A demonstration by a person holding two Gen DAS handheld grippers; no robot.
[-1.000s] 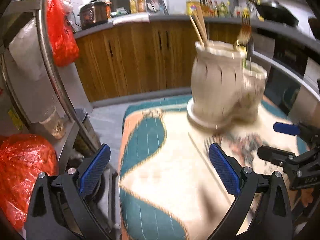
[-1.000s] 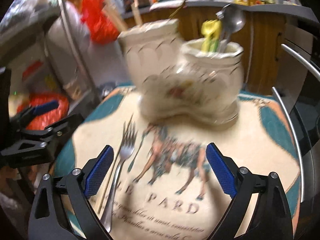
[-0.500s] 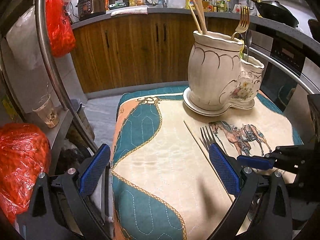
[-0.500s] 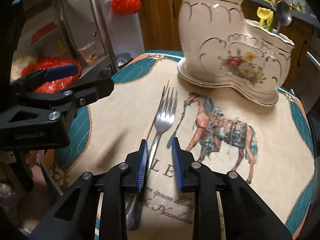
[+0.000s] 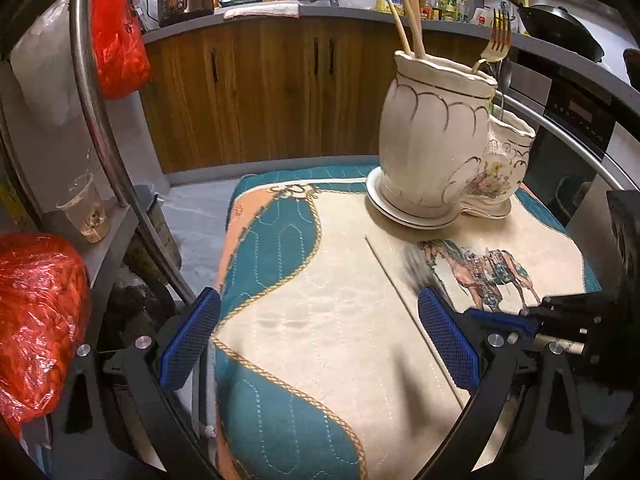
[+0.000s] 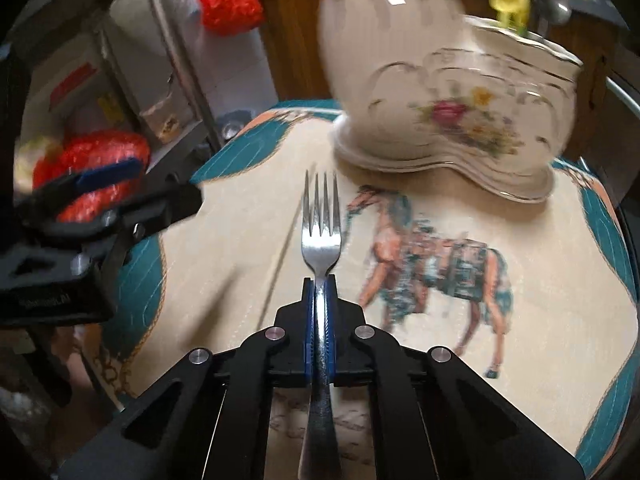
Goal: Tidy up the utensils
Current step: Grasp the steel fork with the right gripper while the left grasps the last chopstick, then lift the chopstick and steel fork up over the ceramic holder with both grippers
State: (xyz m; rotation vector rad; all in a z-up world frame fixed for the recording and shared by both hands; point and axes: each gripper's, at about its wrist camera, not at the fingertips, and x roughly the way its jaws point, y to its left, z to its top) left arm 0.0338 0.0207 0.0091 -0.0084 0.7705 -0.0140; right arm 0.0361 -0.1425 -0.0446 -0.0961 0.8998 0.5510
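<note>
My right gripper (image 6: 319,280) is shut on the neck of a steel fork (image 6: 321,220), tines pointing forward, lifted just above the horse-print mat (image 6: 540,280). The cream ceramic utensil holder (image 6: 440,80) stands close ahead; it also shows in the left wrist view (image 5: 440,140) with chopsticks (image 5: 410,16), a gold fork (image 5: 498,40) and a spoon inside. A single thin chopstick (image 5: 400,288) lies on the mat. My left gripper (image 5: 316,340) is open and empty over the mat's left part. The right gripper shows in the left wrist view (image 5: 516,320), the fork there a blur (image 5: 418,264).
The mat (image 5: 320,320) covers a small table with its left edge near a metal rack (image 5: 100,120). Red plastic bags (image 5: 36,312) and a plastic cup (image 5: 82,208) sit on the rack. Wooden kitchen cabinets (image 5: 260,92) stand behind.
My right gripper has closed on the fork and raised it off the mat, moving toward the holder. My left gripper has stayed open and nearly still.
</note>
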